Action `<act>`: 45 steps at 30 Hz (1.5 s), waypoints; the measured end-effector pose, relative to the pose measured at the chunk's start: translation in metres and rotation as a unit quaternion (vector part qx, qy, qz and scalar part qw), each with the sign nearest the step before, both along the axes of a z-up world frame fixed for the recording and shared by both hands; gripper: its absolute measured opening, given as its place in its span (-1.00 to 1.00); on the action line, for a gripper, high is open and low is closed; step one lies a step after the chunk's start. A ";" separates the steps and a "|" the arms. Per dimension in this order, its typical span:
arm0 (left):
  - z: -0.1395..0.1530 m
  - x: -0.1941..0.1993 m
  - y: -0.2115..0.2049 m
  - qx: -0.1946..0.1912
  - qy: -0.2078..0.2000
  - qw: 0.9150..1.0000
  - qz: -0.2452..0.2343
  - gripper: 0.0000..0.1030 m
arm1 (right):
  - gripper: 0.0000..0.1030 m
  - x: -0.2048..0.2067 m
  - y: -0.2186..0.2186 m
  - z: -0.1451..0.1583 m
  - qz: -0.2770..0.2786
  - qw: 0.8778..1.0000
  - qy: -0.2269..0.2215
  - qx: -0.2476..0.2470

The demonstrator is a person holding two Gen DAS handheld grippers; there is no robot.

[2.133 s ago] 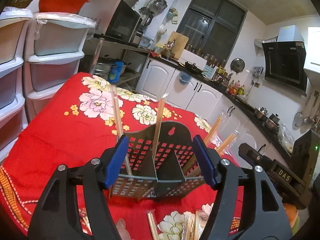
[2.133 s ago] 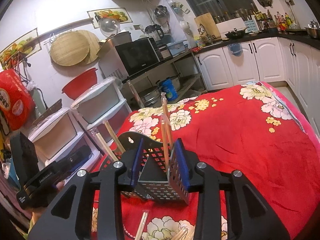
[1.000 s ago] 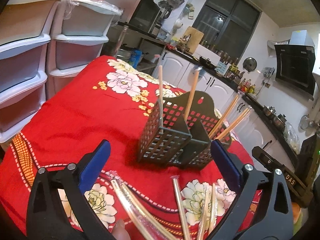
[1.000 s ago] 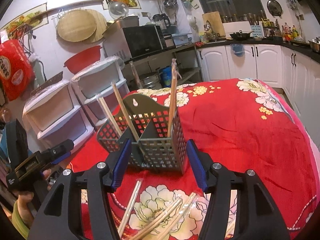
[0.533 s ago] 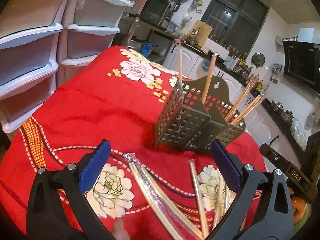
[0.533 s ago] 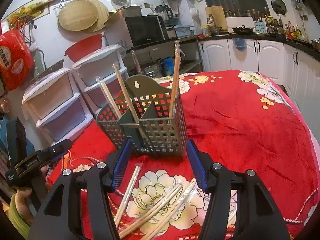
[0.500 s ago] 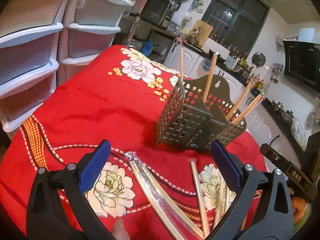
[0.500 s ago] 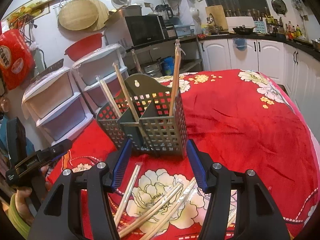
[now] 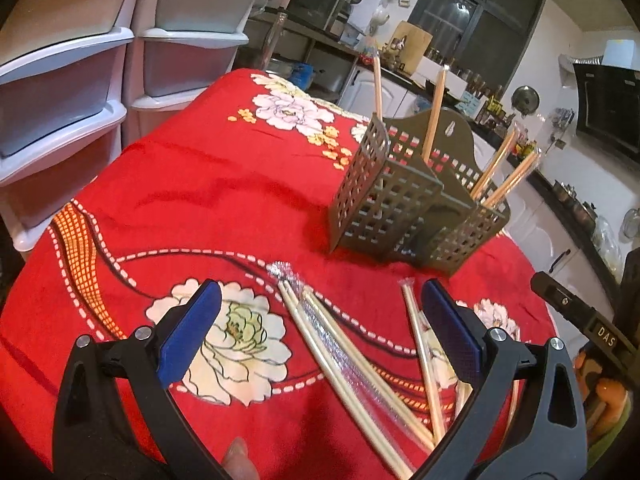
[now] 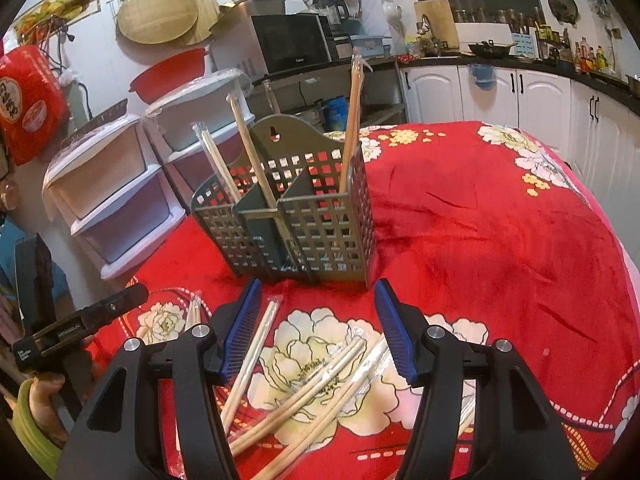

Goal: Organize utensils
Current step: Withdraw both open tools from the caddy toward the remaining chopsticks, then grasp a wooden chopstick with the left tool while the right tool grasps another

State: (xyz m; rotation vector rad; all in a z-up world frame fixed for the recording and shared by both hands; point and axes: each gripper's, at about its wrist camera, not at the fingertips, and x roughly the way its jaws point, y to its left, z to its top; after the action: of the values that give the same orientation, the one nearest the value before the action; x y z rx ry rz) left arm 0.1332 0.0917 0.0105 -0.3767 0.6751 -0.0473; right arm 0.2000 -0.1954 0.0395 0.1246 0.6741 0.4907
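A grey perforated utensil holder (image 9: pixel 408 208) (image 10: pixel 296 216) stands on the red flowered tablecloth (image 9: pixel 208 184) with several wrapped chopstick pairs upright in its compartments. More wrapped chopsticks (image 9: pixel 344 352) (image 10: pixel 304 380) lie loose on the cloth in front of it. My left gripper (image 9: pixel 320 320) is open and empty above the loose chopsticks. My right gripper (image 10: pixel 316 320) is open and empty, just short of the holder, over other loose chopsticks.
White plastic drawer units (image 9: pixel 80 60) stand beside the table on the left. Kitchen cabinets and a counter (image 10: pixel 540 92) run behind. The other gripper's body (image 10: pixel 80 320) shows at the left of the right wrist view.
Both grippers have let go of the holder and drawn back from it. The holder now stands free on the cloth, and more of the loose chopsticks show in front.
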 end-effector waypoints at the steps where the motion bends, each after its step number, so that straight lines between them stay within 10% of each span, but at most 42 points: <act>1: -0.001 -0.001 -0.001 0.002 0.003 1.000 -0.001 0.77 | 0.09 0.000 0.000 -0.001 0.000 1.000 0.001 -0.001; 17: -0.025 -0.013 -0.007 0.021 0.053 0.998 -0.022 0.74 | 0.10 -0.005 -0.008 -0.010 -0.005 1.000 0.016 0.001; 25: -0.042 -0.010 -0.021 0.060 0.097 0.993 -0.035 -0.14 | 0.12 -0.007 -0.015 -0.013 -0.011 1.000 0.020 0.008; 45: -0.047 0.037 -0.021 0.078 0.123 0.989 -0.036 -0.51 | 0.12 0.013 -0.010 -0.046 -0.015 0.995 0.081 -0.047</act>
State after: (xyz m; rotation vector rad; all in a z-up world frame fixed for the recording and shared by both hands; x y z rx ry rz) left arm 0.1703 0.0710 -0.0363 -0.2090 0.9294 -0.0164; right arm 0.2133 -0.2053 -0.0065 0.0866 0.8521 0.4220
